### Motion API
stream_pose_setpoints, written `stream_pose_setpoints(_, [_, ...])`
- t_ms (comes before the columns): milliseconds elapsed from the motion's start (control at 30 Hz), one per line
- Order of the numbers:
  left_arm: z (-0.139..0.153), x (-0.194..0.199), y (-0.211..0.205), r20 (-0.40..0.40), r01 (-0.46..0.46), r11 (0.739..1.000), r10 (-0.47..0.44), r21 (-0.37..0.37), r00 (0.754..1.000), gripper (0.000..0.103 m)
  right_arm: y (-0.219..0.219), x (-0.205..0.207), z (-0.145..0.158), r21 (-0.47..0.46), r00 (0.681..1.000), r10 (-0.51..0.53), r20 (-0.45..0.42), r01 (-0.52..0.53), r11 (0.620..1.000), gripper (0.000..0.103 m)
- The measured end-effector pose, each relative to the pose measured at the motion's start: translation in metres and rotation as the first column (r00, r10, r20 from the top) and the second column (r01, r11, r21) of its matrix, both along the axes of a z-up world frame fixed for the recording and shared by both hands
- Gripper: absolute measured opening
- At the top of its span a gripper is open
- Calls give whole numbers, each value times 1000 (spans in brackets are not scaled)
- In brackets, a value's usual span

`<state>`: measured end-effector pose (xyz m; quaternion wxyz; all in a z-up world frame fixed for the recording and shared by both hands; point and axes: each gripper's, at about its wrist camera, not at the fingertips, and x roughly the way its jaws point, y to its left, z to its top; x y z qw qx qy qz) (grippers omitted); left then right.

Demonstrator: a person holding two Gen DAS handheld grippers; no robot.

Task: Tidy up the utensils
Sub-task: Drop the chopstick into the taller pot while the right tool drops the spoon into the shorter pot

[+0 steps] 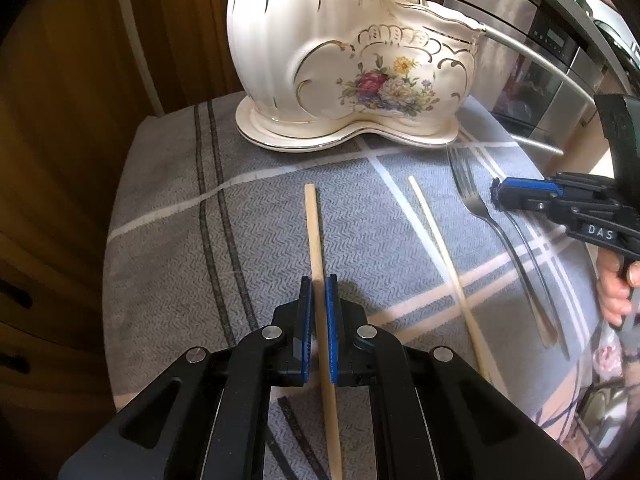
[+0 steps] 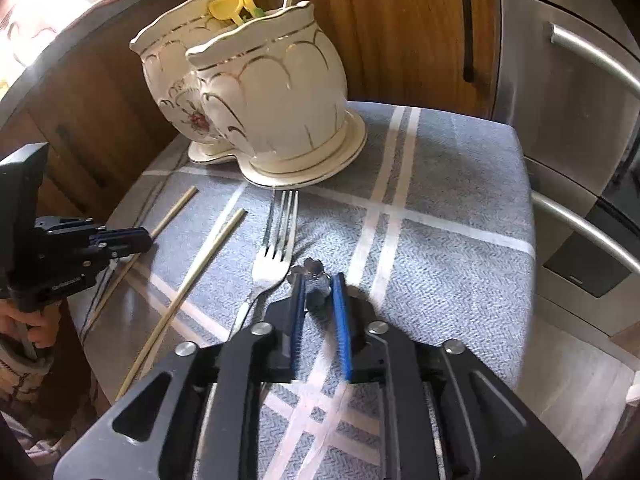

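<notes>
A pale wooden chopstick (image 1: 314, 232) lies lengthwise on the grey checked cloth (image 1: 180, 220), and my left gripper (image 1: 319, 280) is shut on its middle. A second chopstick (image 1: 444, 256) lies loose to the right. Beyond it, two metal forks (image 1: 474, 200) overlap, tines toward the cream floral ceramic holder (image 1: 340, 60). In the right wrist view my right gripper (image 2: 319, 278) stands slightly open just right of the fork heads (image 2: 274, 264). A small shiny metal piece (image 2: 310, 270) sits at its fingertips. From the left it shows as the right gripper (image 1: 496, 196) beside the fork.
The holder (image 2: 272, 100) stands on its saucer at the cloth's far side, with yellow plastic pieces (image 2: 230, 4) and handles sticking up from it. Steel appliance fronts with bar handles (image 2: 580, 120) stand to the right. Wooden cabinet doors (image 1: 60, 120) rise on the left. A hand (image 1: 616, 288) holds the right gripper.
</notes>
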<state>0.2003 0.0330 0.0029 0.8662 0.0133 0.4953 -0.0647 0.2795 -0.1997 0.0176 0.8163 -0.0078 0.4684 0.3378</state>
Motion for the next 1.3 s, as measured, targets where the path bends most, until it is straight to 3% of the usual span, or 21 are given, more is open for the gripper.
stream_pose_setpoints(300, [-1,-1,-3,13,-15,1000,15,28,1000,8,8,-8,-2,-26,997,44,62,-43,999,25])
stream_pose_setpoints(367, [-1,0,-3,17,-21,999,21,32,1000,7,9,-8,-2,-43,997,37,69,-35,998,10])
stream_pose_setpoints(667, [4,-5,10,65,-68,996,71,-49,995,6,-12,-4,9,38,999,-20,43,18,999,2])
stream_pose_setpoints(967, [49,-19,30,206,-103,987,127,-122,970,6,-18,-11,47,42,990,-17,137,11,999,1])
stream_pose_setpoints(1300, [113,-19,44,364,-109,979,166,-172,916,6,-28,-11,84,67,970,-44,239,29,997,1])
